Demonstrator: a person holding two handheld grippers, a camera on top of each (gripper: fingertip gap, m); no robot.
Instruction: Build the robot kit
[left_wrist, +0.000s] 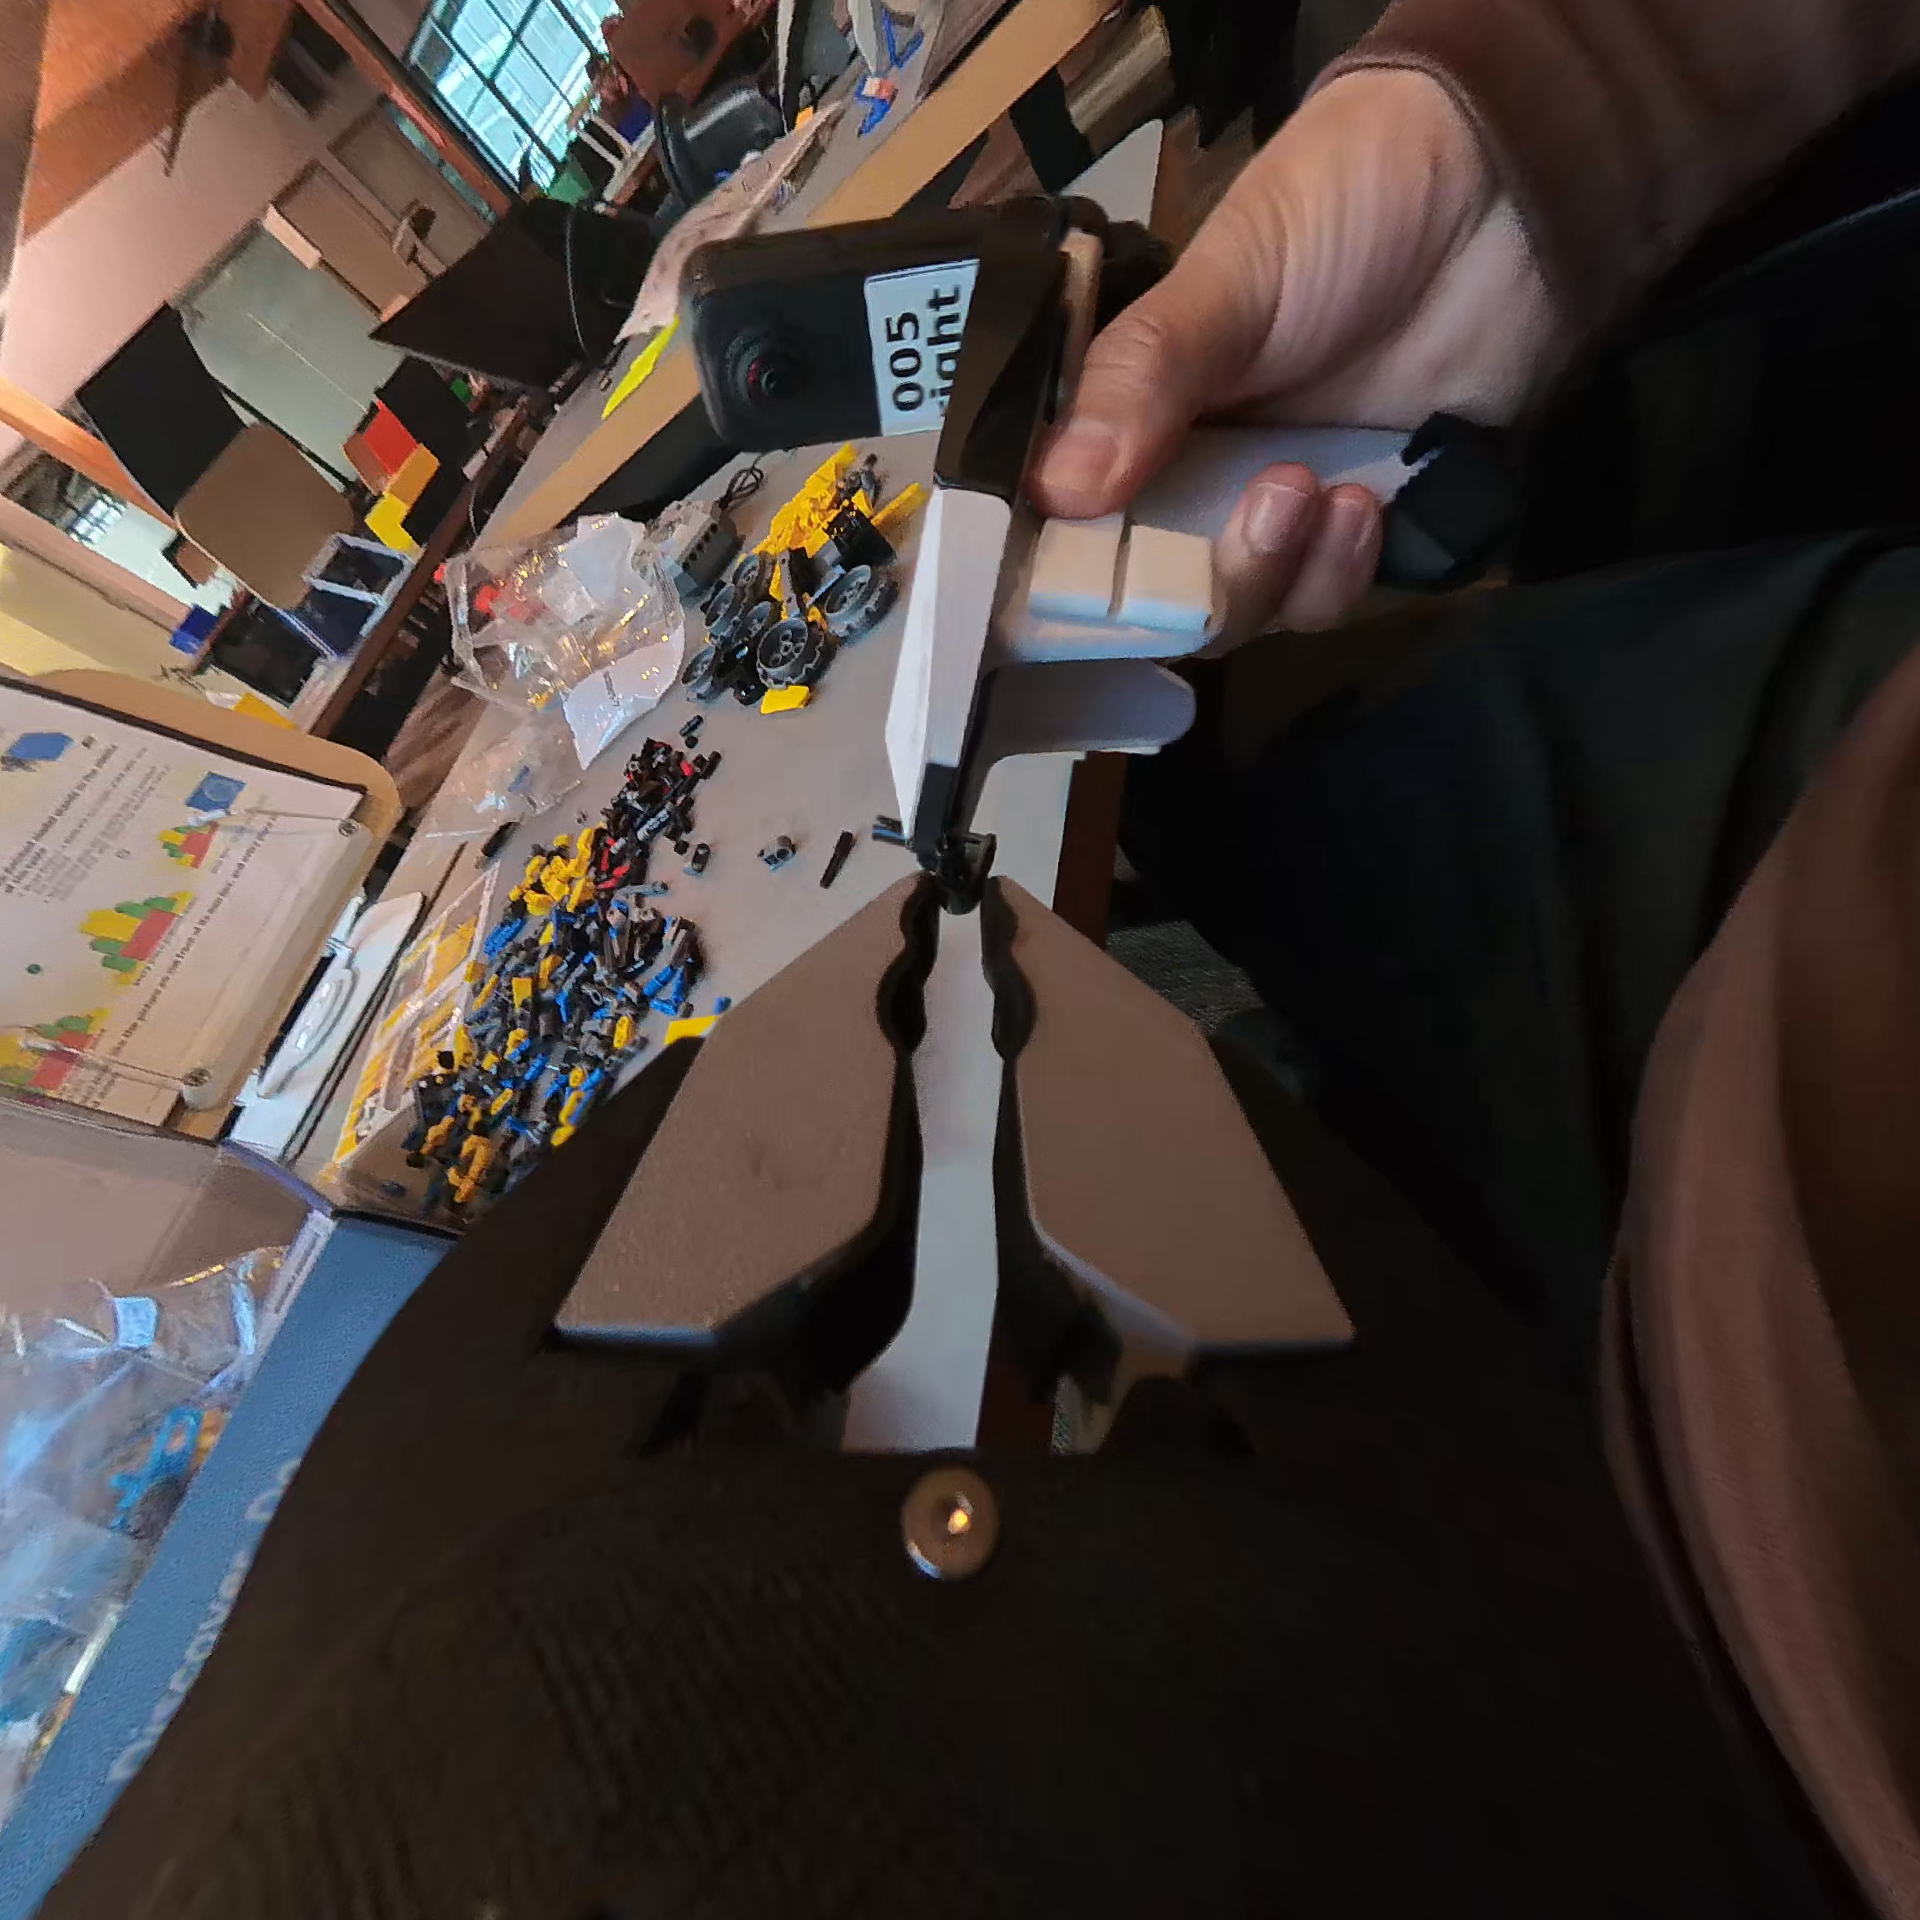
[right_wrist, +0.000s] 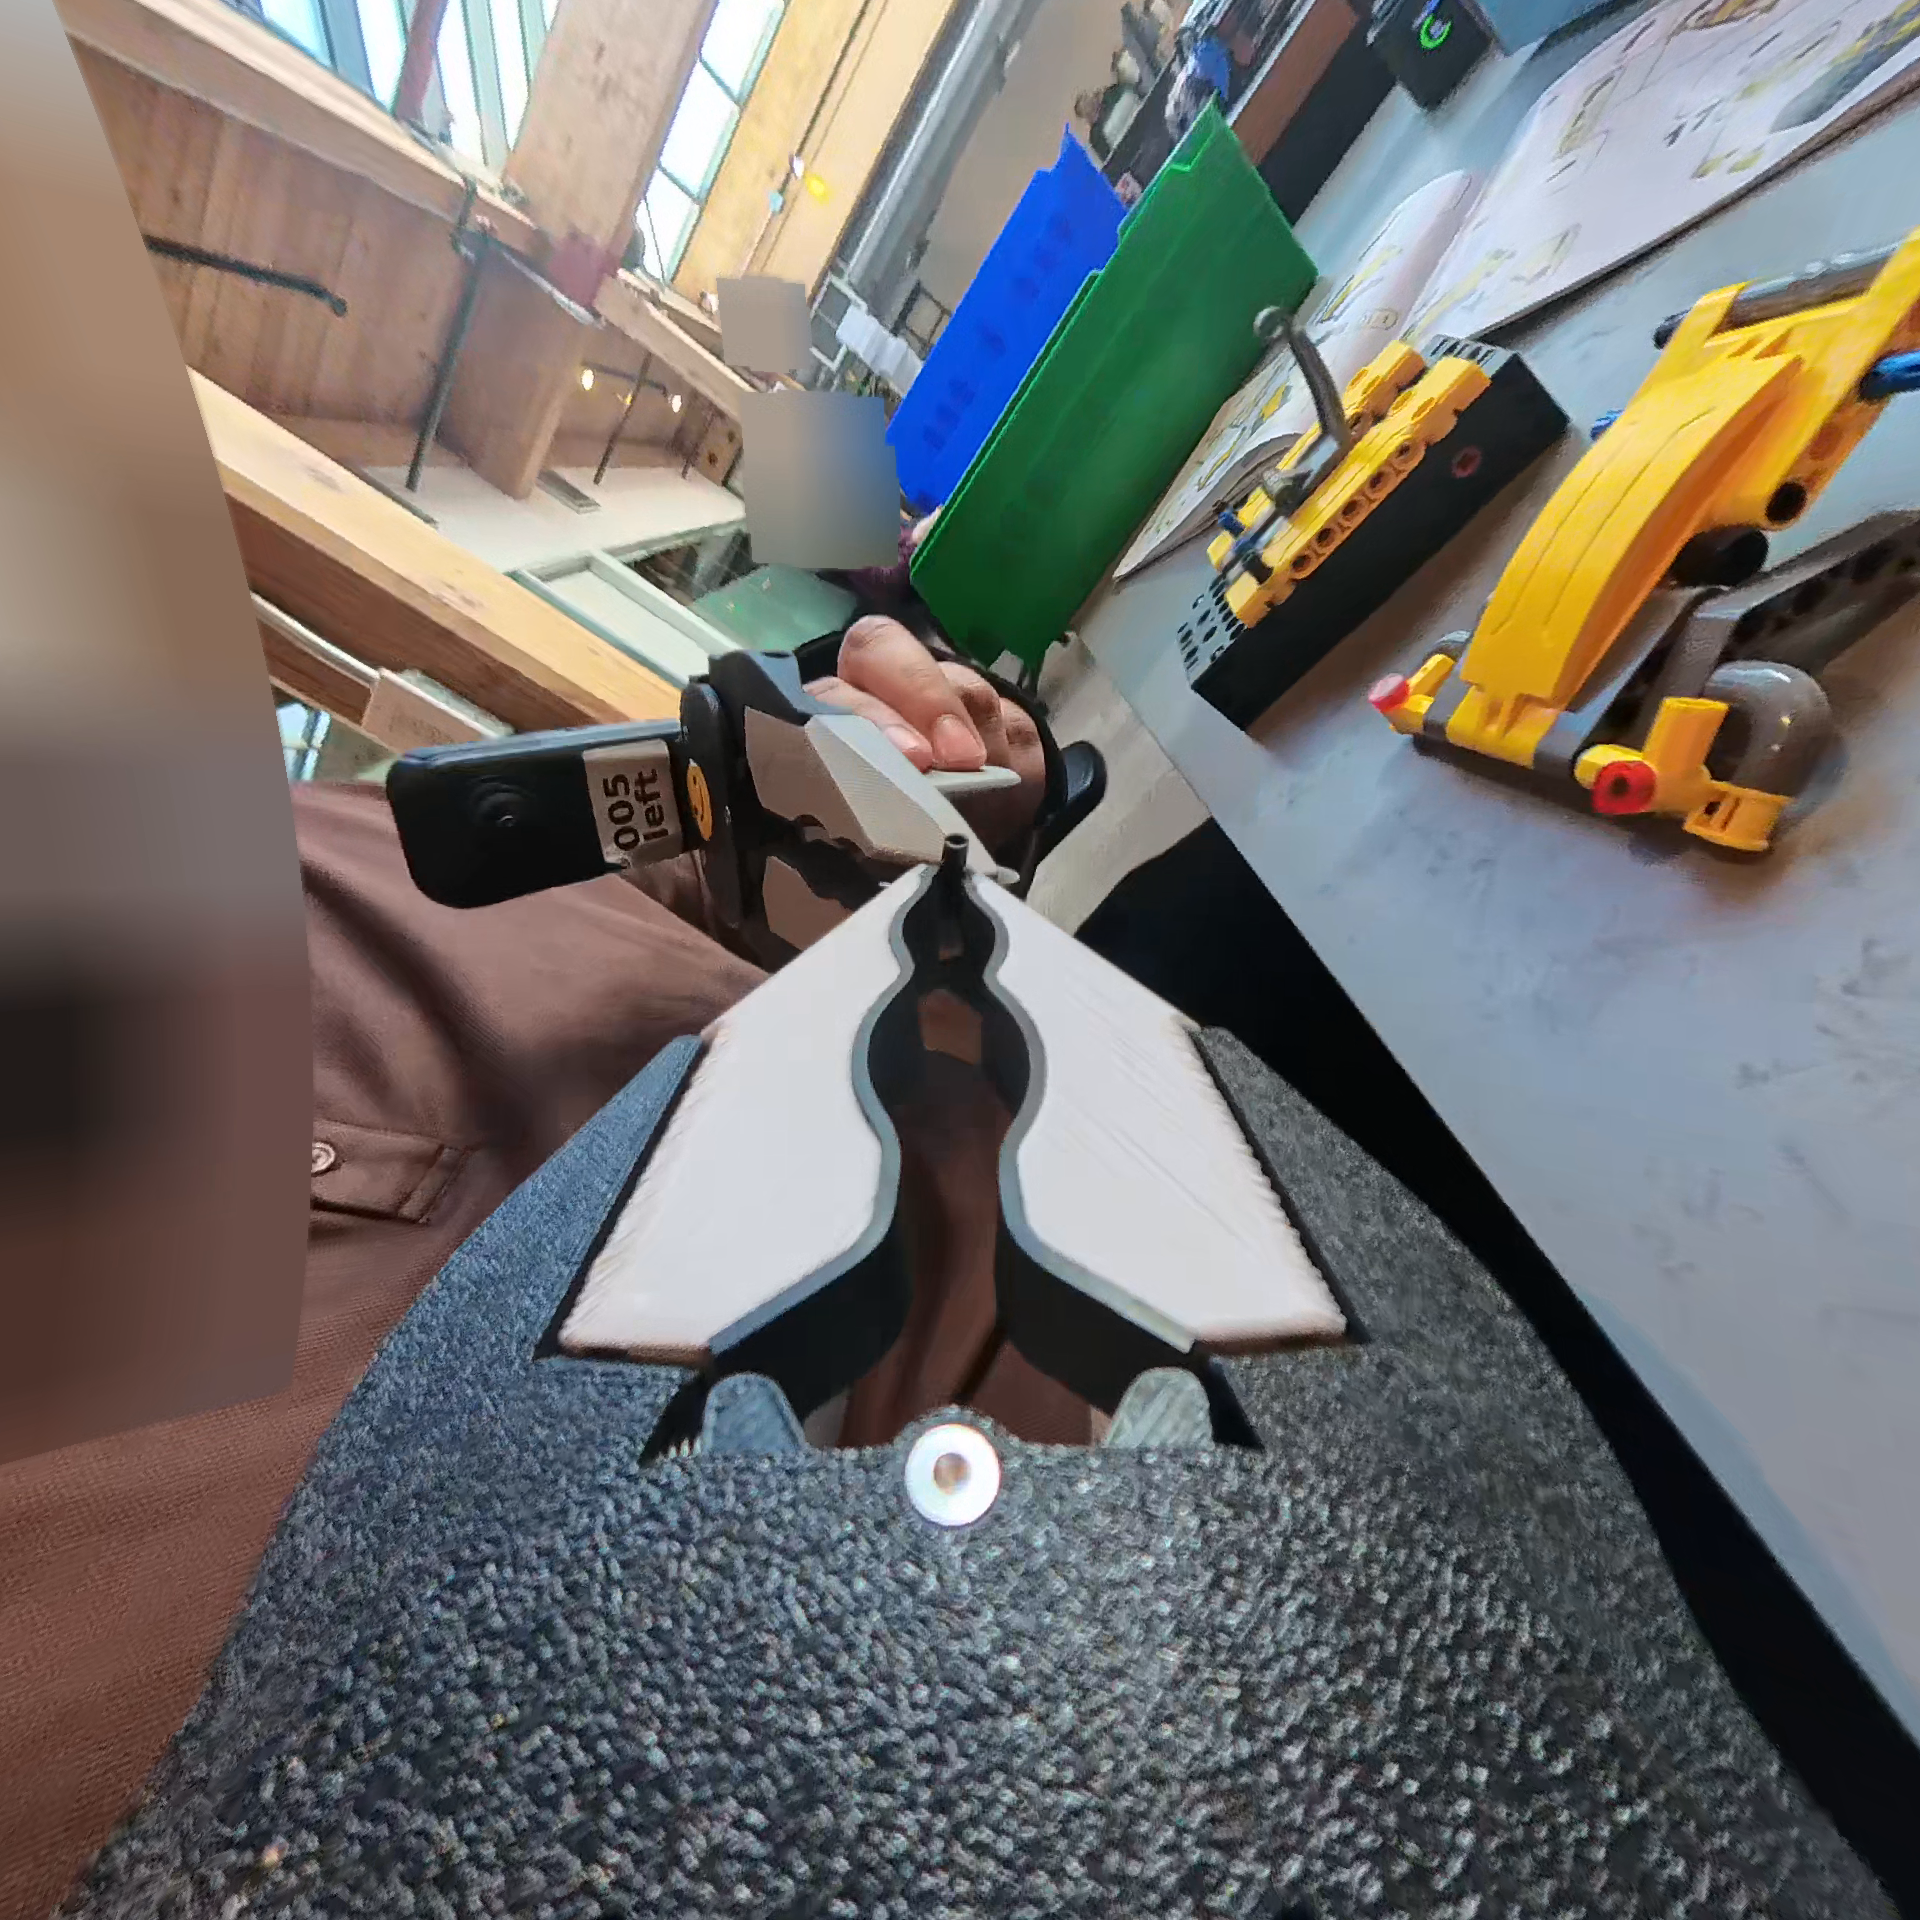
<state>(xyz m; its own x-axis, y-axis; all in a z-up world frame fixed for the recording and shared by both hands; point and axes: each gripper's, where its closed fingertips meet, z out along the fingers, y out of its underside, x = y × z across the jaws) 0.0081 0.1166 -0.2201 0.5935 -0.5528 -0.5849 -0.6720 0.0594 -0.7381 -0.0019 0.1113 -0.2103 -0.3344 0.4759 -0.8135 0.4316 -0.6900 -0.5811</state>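
Grippers: left gripper (left_wrist: 954, 894) and right gripper (right_wrist: 951, 888) meet tip to tip, off the table edge (left_wrist: 1039, 810).
Left gripper: jaws narrow, tips at a small black pin piece (left_wrist: 958, 868); grip unclear.
Right gripper: jaws nearly closed, pinching that black pin.
Table: loose blue, yellow and black bricks (left_wrist: 551, 1029), wheel cluster (left_wrist: 790, 623), clear bag (left_wrist: 566, 613).
Right view: yellow assembly (right_wrist: 1652, 582), black-and-yellow block (right_wrist: 1371, 509).
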